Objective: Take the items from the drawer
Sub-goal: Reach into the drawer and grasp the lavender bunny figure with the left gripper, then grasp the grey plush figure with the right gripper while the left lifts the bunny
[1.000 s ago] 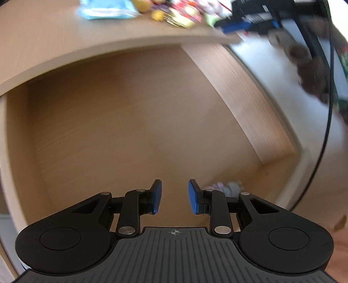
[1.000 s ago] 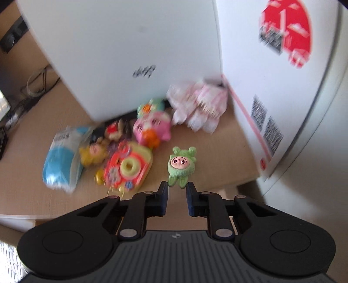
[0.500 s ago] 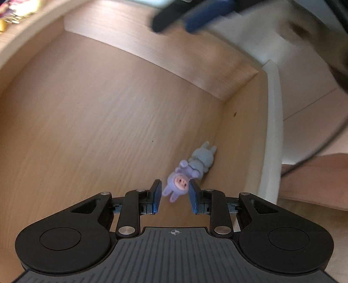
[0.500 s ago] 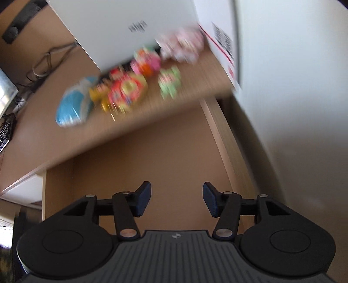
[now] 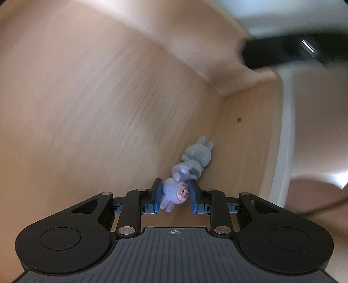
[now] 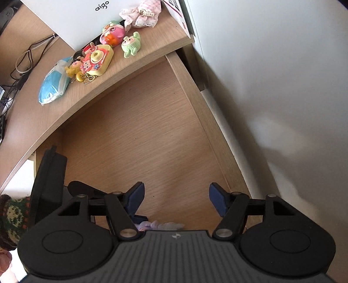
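Note:
A purple plush pig (image 5: 171,191) lies in the open wooden drawer (image 5: 97,108), close to its front wall. A grey plush bunny (image 5: 199,153) lies just behind the pig and touches it. My left gripper (image 5: 175,191) points down with the pig's head in the narrow gap between its blue pads, which have not closed on it. My right gripper (image 6: 176,193) hangs over the drawer floor (image 6: 141,130). Its jaws are opening and nothing is between them. In the right wrist view the left gripper (image 6: 50,185) shows at lower left, with a bit of the purple pig (image 6: 156,225) below.
On the desk top (image 6: 165,41) above the drawer lie a green plush (image 6: 131,45), a pink bird toy (image 6: 113,34), a yellow toy camera (image 6: 97,59), a blue pack (image 6: 54,85) and a pink cloth (image 6: 141,14). A white box (image 6: 76,19) stands behind them. A knitted sleeve (image 6: 13,217) is at left.
The left gripper dropped into the drawer and now has the purple pig's head between its pads. The right gripper left the desk top for the drawer, and its jaws spread wide.

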Action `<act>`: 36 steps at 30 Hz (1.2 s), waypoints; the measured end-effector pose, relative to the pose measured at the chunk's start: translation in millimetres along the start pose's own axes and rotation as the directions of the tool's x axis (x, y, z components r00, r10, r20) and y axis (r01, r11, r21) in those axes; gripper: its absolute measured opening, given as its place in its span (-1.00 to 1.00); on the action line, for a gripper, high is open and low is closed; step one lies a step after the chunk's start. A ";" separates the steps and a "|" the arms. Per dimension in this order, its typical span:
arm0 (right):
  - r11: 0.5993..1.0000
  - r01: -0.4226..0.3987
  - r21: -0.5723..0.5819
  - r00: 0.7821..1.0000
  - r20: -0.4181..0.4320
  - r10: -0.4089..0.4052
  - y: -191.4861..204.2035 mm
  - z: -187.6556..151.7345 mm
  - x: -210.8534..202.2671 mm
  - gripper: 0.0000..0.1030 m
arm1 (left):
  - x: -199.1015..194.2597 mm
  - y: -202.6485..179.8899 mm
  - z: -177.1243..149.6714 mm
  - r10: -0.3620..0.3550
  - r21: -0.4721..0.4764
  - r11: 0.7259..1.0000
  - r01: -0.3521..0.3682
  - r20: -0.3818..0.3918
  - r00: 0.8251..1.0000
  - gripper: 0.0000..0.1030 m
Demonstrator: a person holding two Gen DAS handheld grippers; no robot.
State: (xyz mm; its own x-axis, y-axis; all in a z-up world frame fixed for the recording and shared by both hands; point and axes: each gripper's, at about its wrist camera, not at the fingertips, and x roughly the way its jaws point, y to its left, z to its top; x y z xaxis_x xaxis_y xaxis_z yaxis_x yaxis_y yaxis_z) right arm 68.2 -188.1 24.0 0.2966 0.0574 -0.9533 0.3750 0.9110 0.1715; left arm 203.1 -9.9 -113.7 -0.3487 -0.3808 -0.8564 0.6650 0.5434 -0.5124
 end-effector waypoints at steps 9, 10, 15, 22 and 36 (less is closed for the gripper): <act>1.000 0.003 -0.015 0.993 -0.120 -0.004 19.9 -1.5 35.0 0.30 | -47.8 33.8 -62.6 0.081 -0.365 0.931 0.023 0.267 0.960 -0.43; 1.000 0.003 -0.020 0.989 -0.145 -0.005 22.5 -1.9 41.4 0.30 | -58.3 36.2 -74.1 0.110 -0.389 0.921 0.016 0.298 0.948 -0.43; 1.000 -0.011 -0.001 0.952 -0.307 0.010 31.9 -5.8 81.4 0.30 | -94.5 33.1 -120.6 0.275 -0.479 0.875 -0.066 0.380 0.883 -0.43; 0.980 0.119 -0.161 0.892 -0.415 -0.177 57.2 -11.4 123.5 0.19 | -126.2 23.3 -164.2 0.345 -0.535 0.844 -0.033 0.496 0.797 -0.43; 0.937 0.114 -0.329 0.926 -0.307 -0.220 89.5 -16.7 99.4 -0.30 | -158.5 22.3 -169.5 0.389 -0.530 0.847 -0.040 0.567 0.726 -0.43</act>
State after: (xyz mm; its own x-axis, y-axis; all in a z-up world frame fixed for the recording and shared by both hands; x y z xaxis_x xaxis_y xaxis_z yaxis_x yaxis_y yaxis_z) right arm 116.6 -94.1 -59.6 -0.0775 -0.0221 -0.9968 0.0961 0.9949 -0.0295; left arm 161.2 189.4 -0.1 0.3804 -0.4892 -0.7848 0.2270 0.8721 -0.4335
